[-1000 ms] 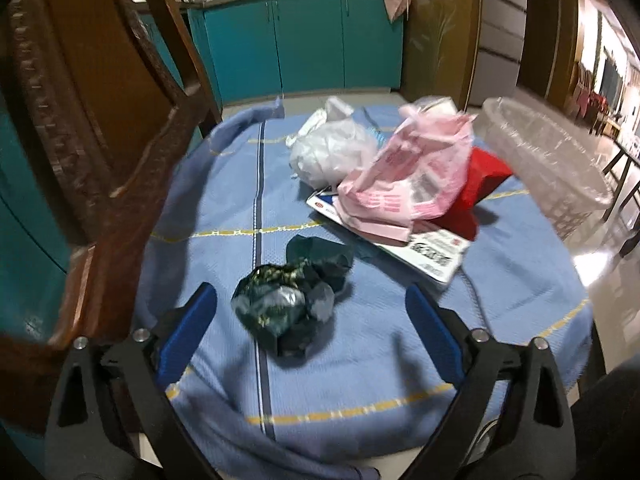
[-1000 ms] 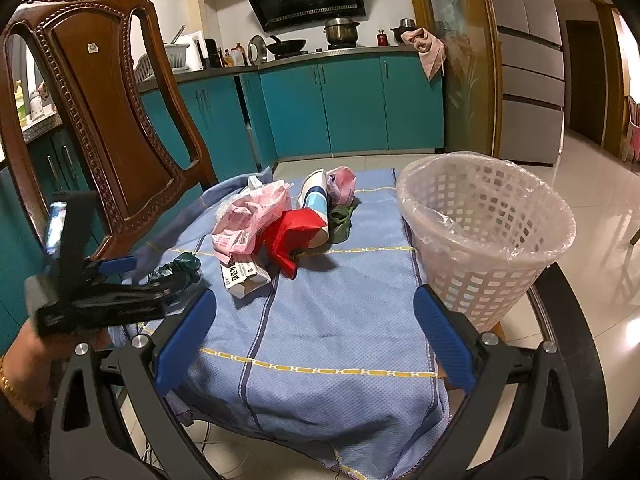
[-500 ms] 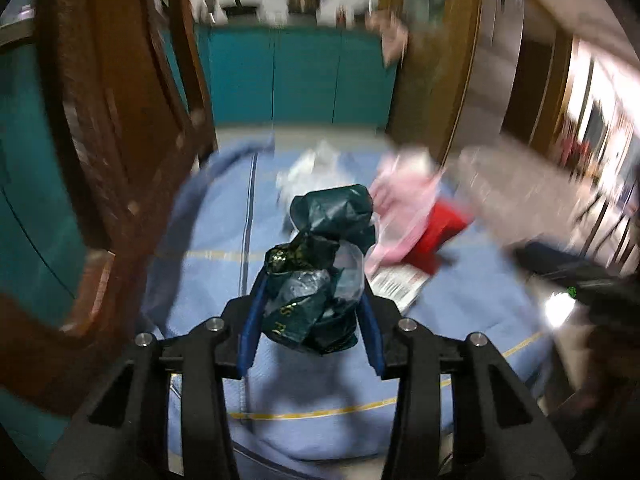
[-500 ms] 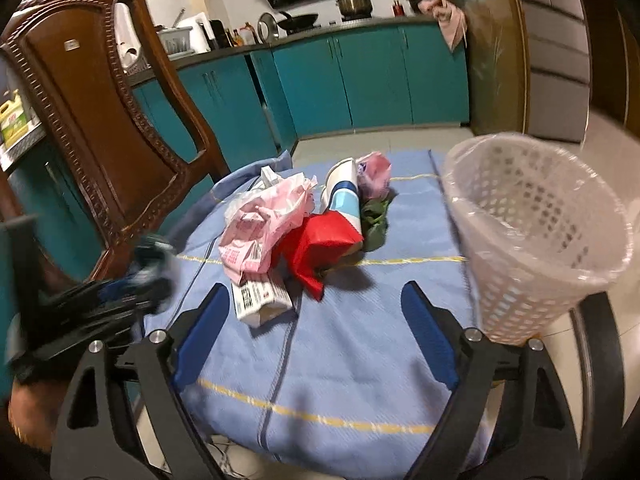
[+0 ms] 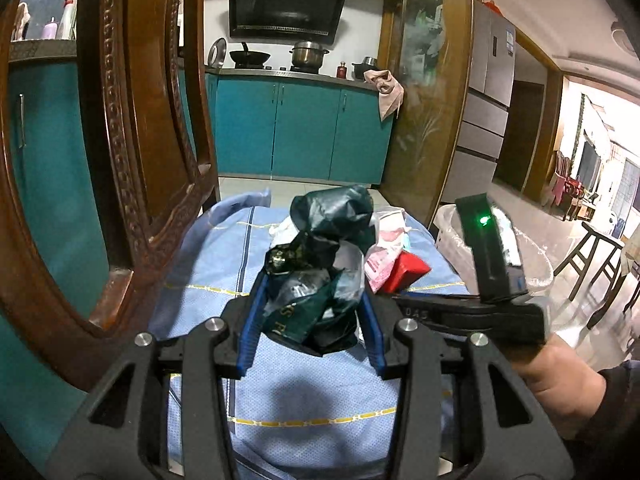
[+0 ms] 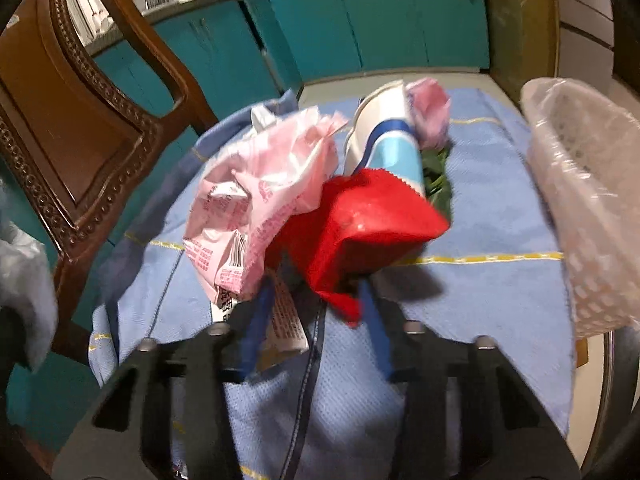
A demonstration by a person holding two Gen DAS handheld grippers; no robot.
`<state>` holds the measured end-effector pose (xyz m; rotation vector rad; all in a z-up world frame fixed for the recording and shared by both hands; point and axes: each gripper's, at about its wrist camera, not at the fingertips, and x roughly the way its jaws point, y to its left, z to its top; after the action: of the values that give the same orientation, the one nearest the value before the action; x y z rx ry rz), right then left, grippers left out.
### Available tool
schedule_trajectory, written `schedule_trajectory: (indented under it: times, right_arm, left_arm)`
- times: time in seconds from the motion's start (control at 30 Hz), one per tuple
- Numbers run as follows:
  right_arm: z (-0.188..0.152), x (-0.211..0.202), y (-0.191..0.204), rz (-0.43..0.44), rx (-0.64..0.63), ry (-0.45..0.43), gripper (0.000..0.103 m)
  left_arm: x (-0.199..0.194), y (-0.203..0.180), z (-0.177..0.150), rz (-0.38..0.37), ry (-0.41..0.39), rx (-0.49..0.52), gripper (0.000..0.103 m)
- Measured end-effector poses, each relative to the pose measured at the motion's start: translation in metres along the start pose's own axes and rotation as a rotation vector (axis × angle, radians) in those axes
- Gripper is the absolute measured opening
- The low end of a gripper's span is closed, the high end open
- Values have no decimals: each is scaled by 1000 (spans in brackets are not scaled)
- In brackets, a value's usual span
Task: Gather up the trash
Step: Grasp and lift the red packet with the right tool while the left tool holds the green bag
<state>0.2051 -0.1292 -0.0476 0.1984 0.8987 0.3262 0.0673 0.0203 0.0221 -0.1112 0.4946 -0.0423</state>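
Observation:
My left gripper [image 5: 310, 320] is shut on a crumpled dark green wrapper [image 5: 328, 240] and holds it up off the blue tablecloth [image 5: 304, 392]. My right gripper [image 6: 314, 312] points down at the trash pile, its jaws closing. The lower corner of a red wrapper [image 6: 368, 220] and the end of a white carton [image 6: 286, 320] sit between its blue pads, which touch them. A pink wrapper [image 6: 264, 184] lies against the red one on the left. Behind are a blue-and-white paper cup [image 6: 392, 140], a pink wad [image 6: 430, 112] and something green [image 6: 436, 176].
A white plastic-lined basket [image 6: 592, 200] stands at the table's right edge, also the basket [image 5: 536, 264] behind the right hand [image 5: 560, 380]. A carved wooden chair [image 6: 60, 140] crowds the left side. Teal kitchen cabinets [image 5: 300, 132] are beyond.
The left gripper closed on the dark green wrapper and lifted it. The right gripper moved forward and down to the pile, and its jaws narrowed around the red wrapper's corner.

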Motion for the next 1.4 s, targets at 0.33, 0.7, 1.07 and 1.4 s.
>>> schedule_trajectory:
  times: [0.33, 0.7, 1.07, 1.4]
  right_arm:
    - [-23, -88, 3, 55, -41, -142, 6]
    - [-62, -129, 3, 21, -113, -215, 0]
    - [-77, -122, 1, -26, -84, -179, 39]
    - [-110, -102, 13, -98, -126, -63, 70]
  left_arm:
    - [2, 4, 1, -8, 34, 2, 44]
    - [15, 1, 2, -19, 90, 10, 44]
    - [14, 1, -4, -7, 100, 14, 45]
    - [13, 0, -4, -26, 101, 15, 46]
